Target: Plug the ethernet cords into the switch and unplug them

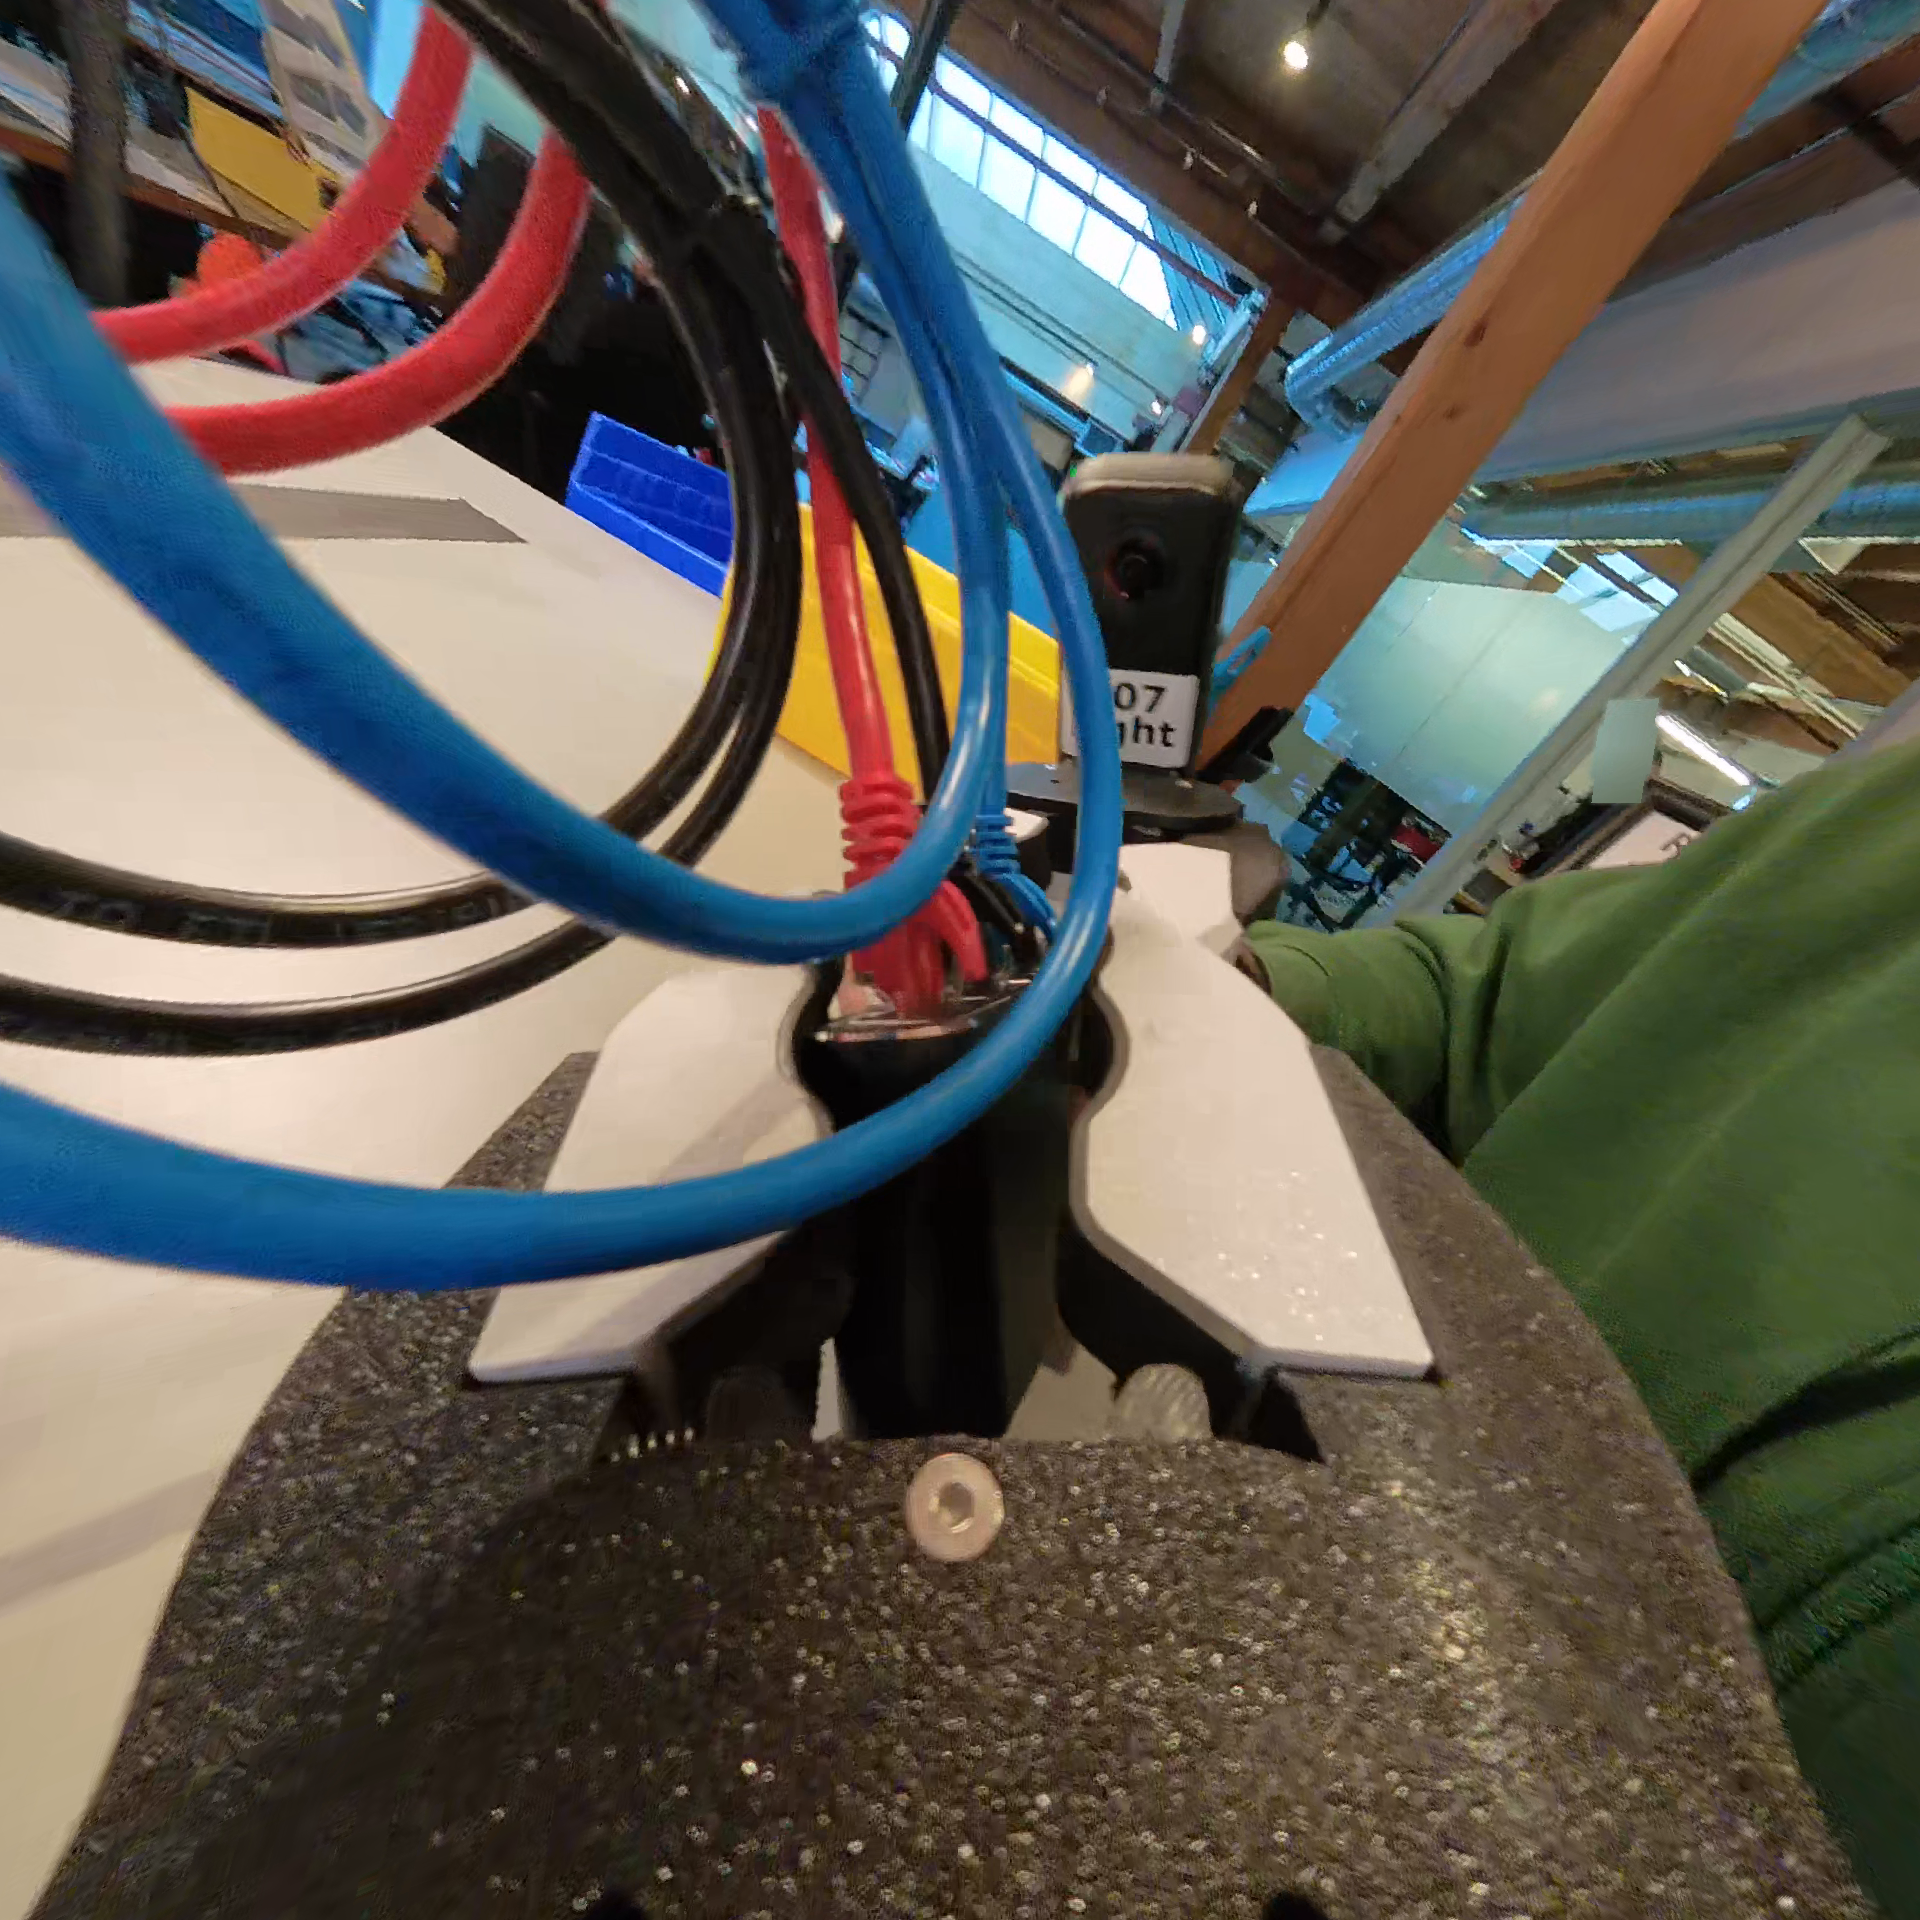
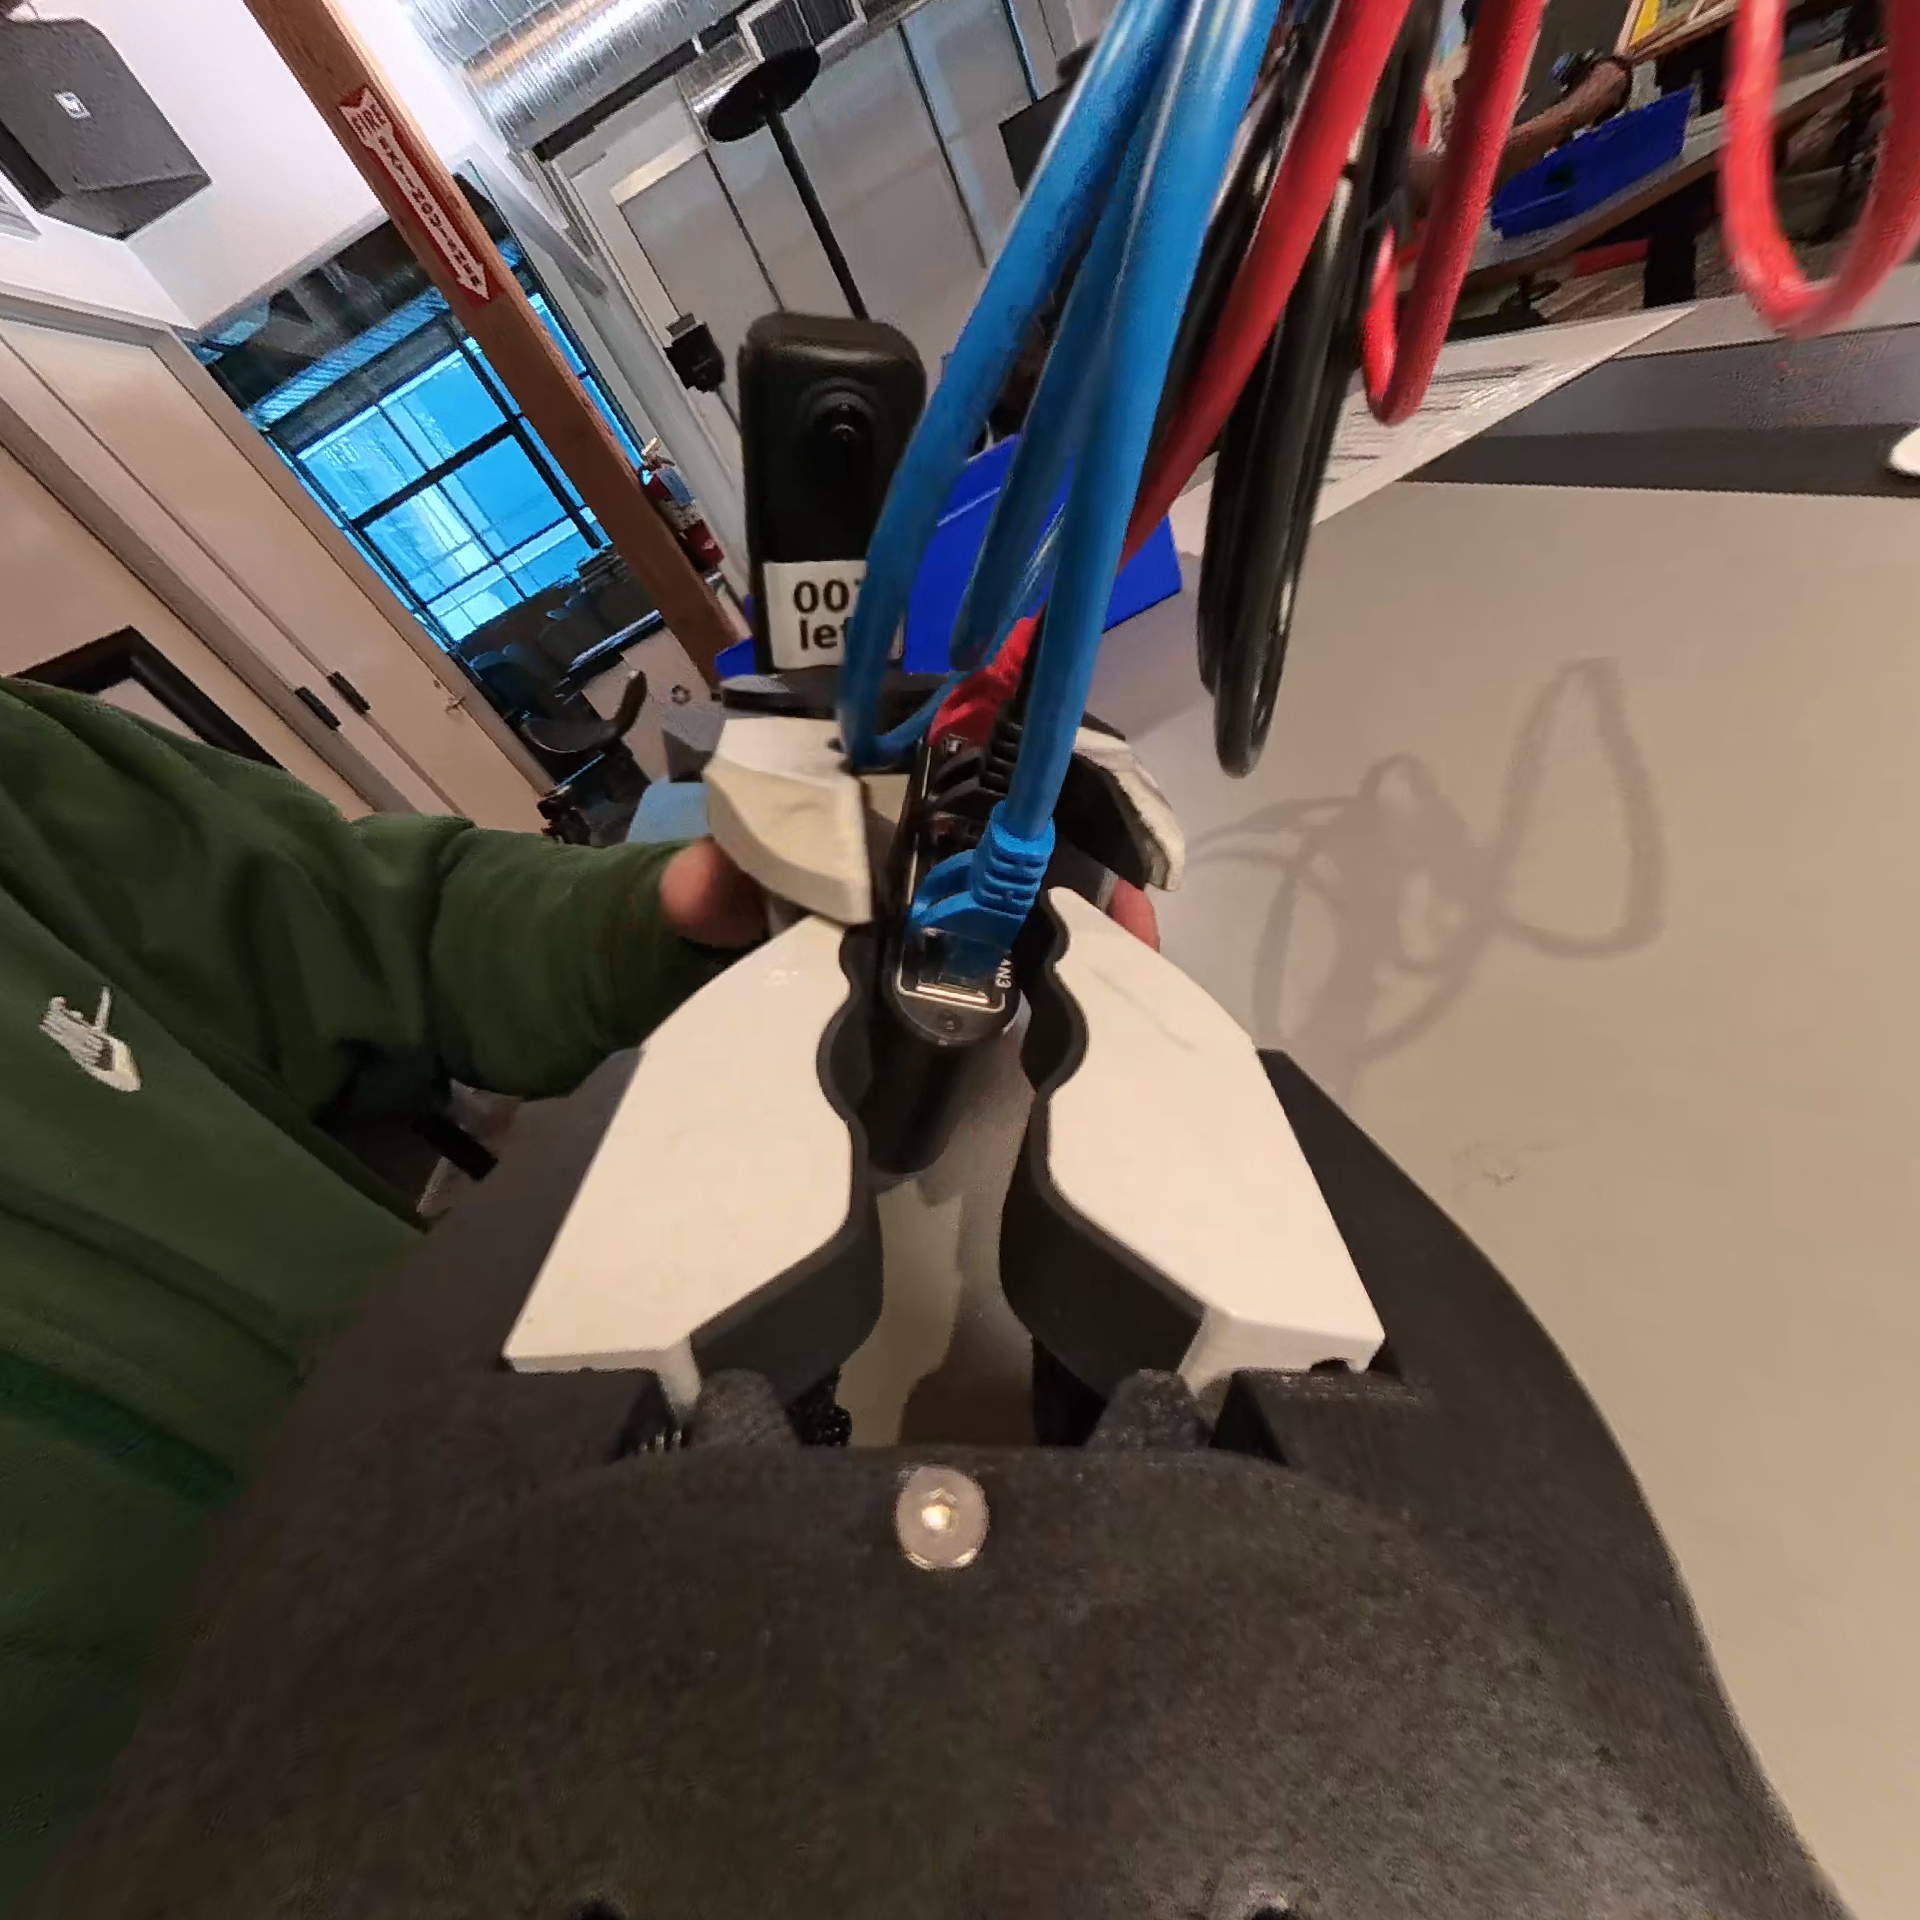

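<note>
A black switch (image 1: 935,1164) is held in the air between both grippers, one at each end. My left gripper (image 1: 945,966) is shut on one end. My right gripper (image 2: 945,935) is shut on the other end of the switch (image 2: 914,1091). Red plugs (image 1: 914,956) and a blue plug (image 1: 1013,873) sit in its ports. Another blue plug (image 2: 987,883) sits in the port nearest my right gripper. Red, blue and black cords loop upward out of both views. Each gripper shows opposite the other, the right (image 1: 1143,582) and the left (image 2: 831,447).
A white table (image 1: 312,727) lies below, with a yellow bin (image 1: 1023,665) and a blue bin (image 1: 644,499) at its far side. A green sleeve (image 1: 1662,1143) fills the right. The cords cast shadows on the grey tabletop (image 2: 1558,1039). A wooden post (image 2: 499,291) stands behind. Left and right tips are no more than a few centimetres apart.
</note>
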### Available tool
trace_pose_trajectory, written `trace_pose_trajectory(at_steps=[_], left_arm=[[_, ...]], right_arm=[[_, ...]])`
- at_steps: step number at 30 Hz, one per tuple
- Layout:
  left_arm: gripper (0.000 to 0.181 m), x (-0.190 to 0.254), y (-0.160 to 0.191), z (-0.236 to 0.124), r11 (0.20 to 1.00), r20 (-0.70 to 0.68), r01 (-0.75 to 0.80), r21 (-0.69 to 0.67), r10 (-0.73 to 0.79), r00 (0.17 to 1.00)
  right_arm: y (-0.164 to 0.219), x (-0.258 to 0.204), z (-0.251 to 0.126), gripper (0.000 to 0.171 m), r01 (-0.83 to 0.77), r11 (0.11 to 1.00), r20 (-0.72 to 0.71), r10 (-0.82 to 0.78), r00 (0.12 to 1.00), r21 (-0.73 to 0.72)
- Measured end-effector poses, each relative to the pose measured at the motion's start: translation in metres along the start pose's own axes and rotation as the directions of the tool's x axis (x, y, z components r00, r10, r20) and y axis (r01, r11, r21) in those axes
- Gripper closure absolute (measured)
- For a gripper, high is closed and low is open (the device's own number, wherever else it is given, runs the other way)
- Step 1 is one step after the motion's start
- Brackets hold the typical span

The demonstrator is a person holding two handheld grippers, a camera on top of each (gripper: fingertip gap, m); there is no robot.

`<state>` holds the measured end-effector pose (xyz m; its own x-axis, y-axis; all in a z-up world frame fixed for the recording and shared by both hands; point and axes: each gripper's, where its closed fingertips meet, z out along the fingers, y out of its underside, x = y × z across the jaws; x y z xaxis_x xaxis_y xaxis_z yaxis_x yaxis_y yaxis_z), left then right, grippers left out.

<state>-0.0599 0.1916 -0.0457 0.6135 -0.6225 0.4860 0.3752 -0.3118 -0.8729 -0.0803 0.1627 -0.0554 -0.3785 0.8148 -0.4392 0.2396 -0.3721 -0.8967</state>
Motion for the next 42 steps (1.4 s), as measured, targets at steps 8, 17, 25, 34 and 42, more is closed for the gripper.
trace_pose_trajectory(at_steps=[8, 17, 25, 34, 42], left_arm=[[0.117, -0.009, -0.002, 0.001, 0.997, 0.027, 0.070, 0.036, -0.071, 0.997], [0.123, 0.003, 0.024, 0.009, 0.970, -0.060, 0.198, -0.138, -0.208, 0.976], [0.145, -0.004, 0.027, 0.012, 0.979, 0.027, 0.151, -0.137, -0.148, 0.989], [0.153, -0.011, 0.019, -0.001, 0.991, 0.082, 0.066, -0.119, -0.057, 0.995], [0.153, -0.017, 0.012, -0.006, 0.994, 0.117, 0.039, -0.102, -0.027, 0.993]], right_arm=[[-0.011, 0.012, -0.007, 0.145, -0.040, 0.996, -0.047, 0.044, 0.998, 0.085], [-0.029, 0.017, -0.022, 0.145, -0.079, 0.972, -0.041, 0.090, 0.995, 0.220], [-0.037, 0.020, -0.029, 0.145, -0.120, 0.958, -0.014, 0.128, 0.992, 0.262], [-0.020, 0.035, -0.028, 0.137, -0.144, 0.986, -0.064, 0.150, 0.987, 0.081], [-0.006, 0.035, -0.022, 0.139, -0.270, 0.963, -0.020, 0.270, 0.963, 0.025]])
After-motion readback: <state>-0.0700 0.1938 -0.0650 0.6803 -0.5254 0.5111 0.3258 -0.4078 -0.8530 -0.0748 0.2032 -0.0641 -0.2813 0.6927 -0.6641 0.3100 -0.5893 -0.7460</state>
